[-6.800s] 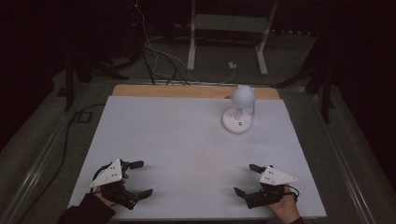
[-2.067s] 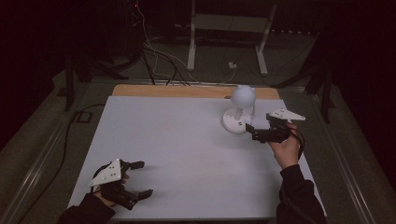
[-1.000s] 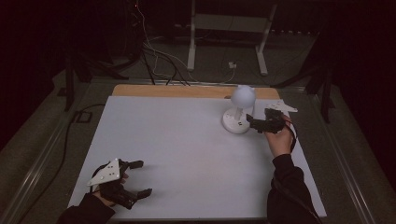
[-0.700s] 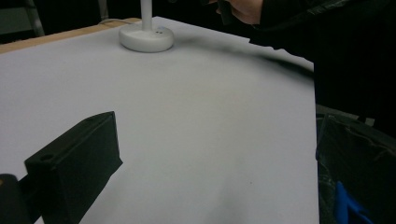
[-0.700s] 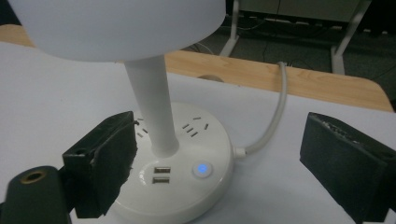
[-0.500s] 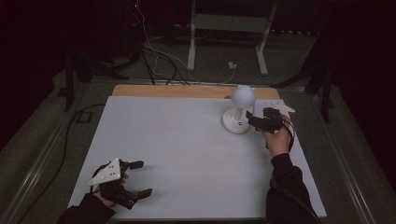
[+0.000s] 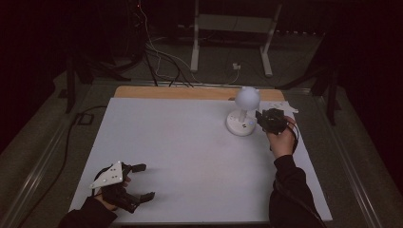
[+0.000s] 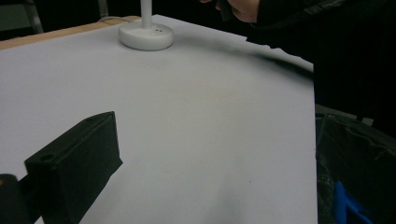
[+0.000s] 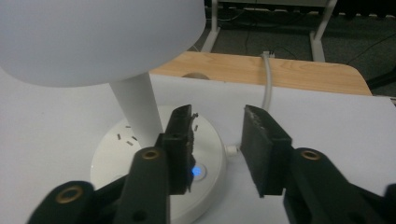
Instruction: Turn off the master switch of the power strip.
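Right gripper [image 7: 262, 120], held in the person's right hand [image 7: 281, 138] at the far right of the table [image 7: 180, 142]: jaws part-way closed w/ a narrow gap, having just been closing; nothing is gripped between them. Right gripper view: one jaw hangs over the round base of the small white lamp [image 9: 140, 154], just above a lit blue button [image 9: 197, 172]; whether it touches the base cannot be told. The other jaw stands off the base's edge, over the white tabletop. Lamp [image 7: 243, 114] = upright, globe-like shade on a short stem, base flat on the table near the far edge, just left of the gripper in the high view. A white cable [image 9: 267, 79] runs from the base back across the bare wooden strip [image 7: 180, 92] at the table's far side. Left gripper [image 7: 135, 183], near-left corner of the table, well apart from the lamp: jaws wide, nothing between them; left hand [image 7: 111, 190] low by the table. Left gripper view: lamp base [image 8: 145, 36] at far end, person's dark sleeve [image 8: 336, 60] at right.
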`<state>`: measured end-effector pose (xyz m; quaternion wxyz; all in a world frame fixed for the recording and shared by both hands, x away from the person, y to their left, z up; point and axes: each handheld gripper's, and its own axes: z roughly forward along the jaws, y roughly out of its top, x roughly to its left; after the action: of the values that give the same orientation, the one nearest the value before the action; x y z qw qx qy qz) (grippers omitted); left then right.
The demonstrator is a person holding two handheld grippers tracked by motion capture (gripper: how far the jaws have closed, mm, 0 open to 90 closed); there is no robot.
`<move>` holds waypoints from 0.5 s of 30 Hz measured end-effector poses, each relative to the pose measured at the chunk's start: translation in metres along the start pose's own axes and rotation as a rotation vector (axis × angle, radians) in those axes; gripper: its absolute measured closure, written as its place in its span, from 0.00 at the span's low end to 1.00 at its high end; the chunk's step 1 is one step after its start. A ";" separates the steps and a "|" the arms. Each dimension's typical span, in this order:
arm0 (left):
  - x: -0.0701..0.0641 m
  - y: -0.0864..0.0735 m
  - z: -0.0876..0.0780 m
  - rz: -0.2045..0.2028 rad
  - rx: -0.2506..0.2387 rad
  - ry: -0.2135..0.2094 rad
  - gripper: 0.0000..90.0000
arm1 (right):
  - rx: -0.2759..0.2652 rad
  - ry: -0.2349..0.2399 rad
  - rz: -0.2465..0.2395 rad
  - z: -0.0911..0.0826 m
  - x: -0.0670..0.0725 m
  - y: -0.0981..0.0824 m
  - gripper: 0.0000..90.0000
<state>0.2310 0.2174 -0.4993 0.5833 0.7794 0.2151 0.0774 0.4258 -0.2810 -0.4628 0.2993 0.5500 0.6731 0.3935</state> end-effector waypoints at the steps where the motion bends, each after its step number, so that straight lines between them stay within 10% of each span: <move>1: 0.000 0.000 0.000 0.000 0.001 0.000 0.00 | 0.001 -0.001 0.003 0.000 0.001 0.000 0.75; 15: 0.001 0.000 0.000 -0.007 0.004 -0.007 0.00 | 0.003 -0.001 -0.001 0.008 0.010 -0.006 1.00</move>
<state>0.2315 0.2175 -0.4995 0.5827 0.7801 0.2160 0.0725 0.4270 -0.2701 -0.4713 0.2987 0.5504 0.6738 0.3922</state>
